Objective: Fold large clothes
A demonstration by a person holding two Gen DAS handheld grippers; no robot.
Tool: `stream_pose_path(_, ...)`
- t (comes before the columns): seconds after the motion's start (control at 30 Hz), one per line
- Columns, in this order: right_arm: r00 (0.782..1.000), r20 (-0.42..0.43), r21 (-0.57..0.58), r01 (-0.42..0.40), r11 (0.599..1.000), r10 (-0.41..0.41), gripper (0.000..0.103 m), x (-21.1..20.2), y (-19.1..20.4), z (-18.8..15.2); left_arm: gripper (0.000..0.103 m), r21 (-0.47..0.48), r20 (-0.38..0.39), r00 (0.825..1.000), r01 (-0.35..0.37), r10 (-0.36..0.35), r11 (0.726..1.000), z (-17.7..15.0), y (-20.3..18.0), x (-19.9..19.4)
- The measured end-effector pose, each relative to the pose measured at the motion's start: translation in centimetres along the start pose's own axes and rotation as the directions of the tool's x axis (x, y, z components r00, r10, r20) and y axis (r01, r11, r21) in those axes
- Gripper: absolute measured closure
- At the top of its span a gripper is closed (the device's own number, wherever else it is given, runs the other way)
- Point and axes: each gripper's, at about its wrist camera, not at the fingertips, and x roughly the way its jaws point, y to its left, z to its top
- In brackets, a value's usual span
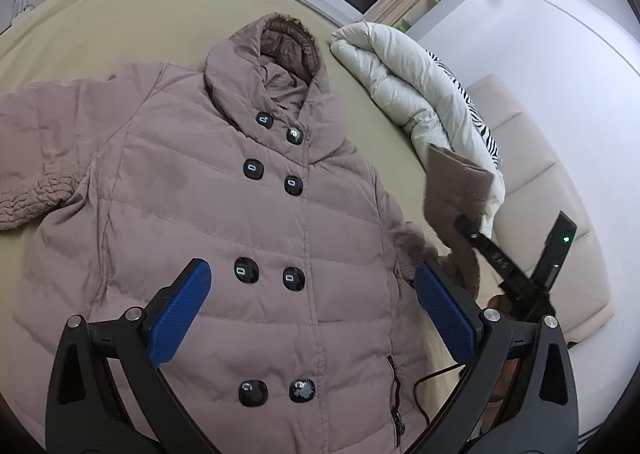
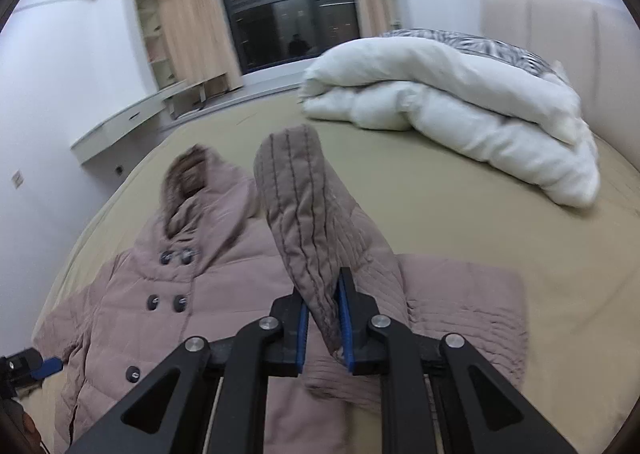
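Note:
A mauve padded coat [image 1: 224, 214] with a hood and two rows of black buttons lies face up on the bed. My left gripper [image 1: 312, 290] hovers open above its lower front, with nothing between the blue pads. My right gripper [image 2: 325, 318] is shut on the ribbed cuff of the coat's sleeve [image 2: 304, 214], which stands lifted off the bed. From the left wrist view that gripper [image 1: 472, 232] shows at the right, holding the raised sleeve [image 1: 456, 190]. The other sleeve [image 1: 36, 158] lies spread flat to the left.
The bed [image 1: 120, 14] has a beige sheet. A folded white duvet [image 2: 460, 110] with a zebra-print cover lies toward the padded headboard [image 2: 560, 22]. A dark window [image 2: 288, 10] with curtains and a low shelf stand beyond the bed. A black cable [image 1: 432, 378] runs beside the coat's hem.

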Motion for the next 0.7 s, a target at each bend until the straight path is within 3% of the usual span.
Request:
stream_pose_path(0.1, 0.995, -0.072, -0.091, -0.068, 0.994, 0.061, 0.086, 4.4, 6.5, -1.4, 0.000, -0.048, -0.002, 1.000, 0.020, -0.020, 0.999, 1.1, 2.5, 0.3)
stream_pose_path(0.13, 0.990, -0.117, -0.094, -0.087, 0.992, 0.076, 0.081, 5.9, 7.9, -2.3, 0.000, -0.074, -0.017, 0.999, 0.033, -0.035, 0.997, 1.5, 3.3, 0.9)
stream_pose_path(0.2, 0.977, -0.201, -0.110, -0.096, 0.989, 0.072, 0.061, 8.6, 10.1, -4.0, 0.000, -0.122, -0.047, 0.997, 0.053, -0.059, 0.991, 1.8, 5.0, 2.1)
stream_pose_path(0.23, 0.965, -0.249, -0.115, -0.117, 0.987, 0.085, 0.038, 9.8, 10.9, -5.3, 0.000, -0.150, -0.062, 0.996, 0.061, -0.071, 0.987, 2.0, 5.7, 2.8)
stream_pose_path(0.27, 0.955, -0.275, -0.093, -0.143, 0.985, 0.112, 0.026, 10.1, 11.0, -6.2, 0.000, -0.165, -0.077, 0.994, 0.066, -0.079, 0.984, 1.9, 6.1, 3.5)
stream_pose_path(0.33, 0.964, -0.227, -0.087, -0.161, 0.983, 0.137, 0.018, 8.8, 11.0, -7.3, 0.000, -0.175, -0.099, 0.991, 0.067, -0.086, 0.982, 2.0, 6.6, 5.1)
stream_pose_path(0.5, 0.971, -0.186, 0.025, -0.147, 0.989, 0.149, 0.016, 3.2, 7.3, -9.7, 0.000, -0.124, -0.178, 0.977, 0.097, -0.118, 0.988, 2.9, 4.2, 10.6)
stream_pose_path(0.63, 0.948, -0.181, 0.273, -0.207, 0.939, 0.261, 0.016, 0.1, 1.5, -12.5, 0.000, -0.052, -0.262, 0.961, 0.080, -0.091, 0.995, 3.5, 0.7, 16.0)
stream_pose_path(0.7, 0.946, -0.165, 0.329, -0.213, 0.920, 0.279, 0.016, -1.3, -0.6, -13.9, 0.000, -0.030, -0.298, 0.952, 0.068, -0.074, 0.997, 3.8, -0.6, 18.6)
